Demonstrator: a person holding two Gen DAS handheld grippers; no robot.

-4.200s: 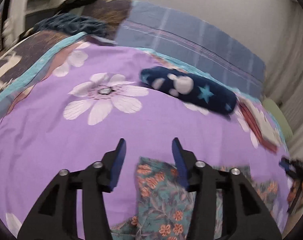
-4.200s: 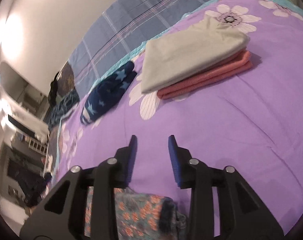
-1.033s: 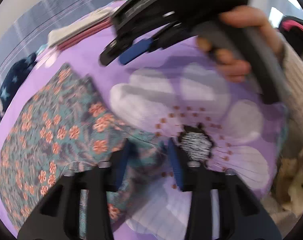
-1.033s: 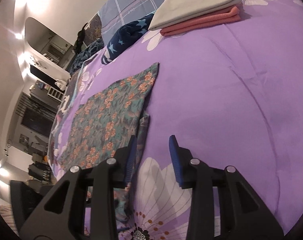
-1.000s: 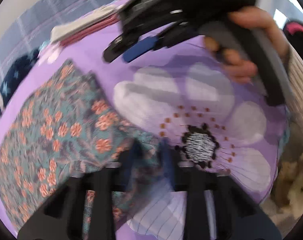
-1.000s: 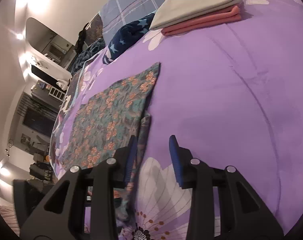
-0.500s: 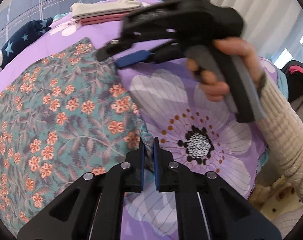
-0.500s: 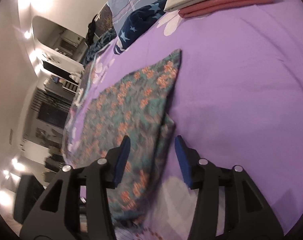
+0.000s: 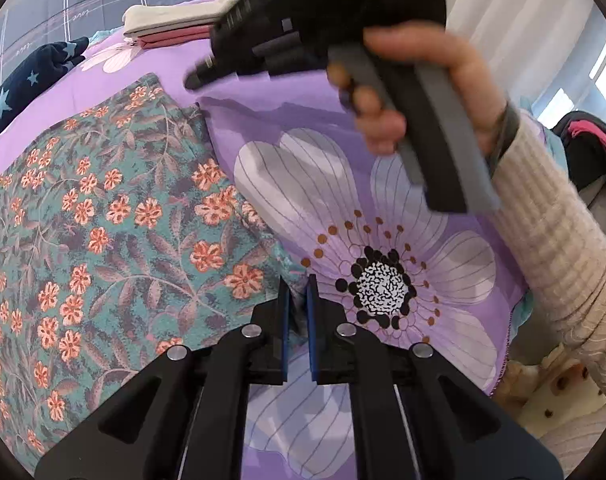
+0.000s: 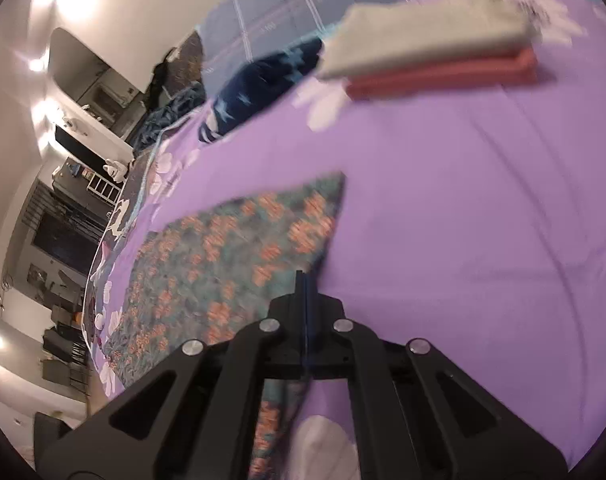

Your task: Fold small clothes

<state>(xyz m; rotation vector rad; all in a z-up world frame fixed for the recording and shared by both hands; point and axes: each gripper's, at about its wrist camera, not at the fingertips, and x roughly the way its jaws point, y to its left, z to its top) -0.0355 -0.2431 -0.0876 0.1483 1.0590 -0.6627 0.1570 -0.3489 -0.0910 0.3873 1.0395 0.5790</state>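
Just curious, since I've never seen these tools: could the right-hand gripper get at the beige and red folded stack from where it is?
Probably not yet: the right gripper is shut on the floral cloth, and the folded stack lies well beyond it.

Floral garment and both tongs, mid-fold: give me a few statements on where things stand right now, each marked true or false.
1. The left tongs are shut on the floral garment's edge. True.
2. The right tongs are wide open. False: they are shut at the garment's edge.
3. The garment is already folded into a small bundle. False: it lies spread flat on the purple bedspread.
4. A beige cloth lies on a red one. True.
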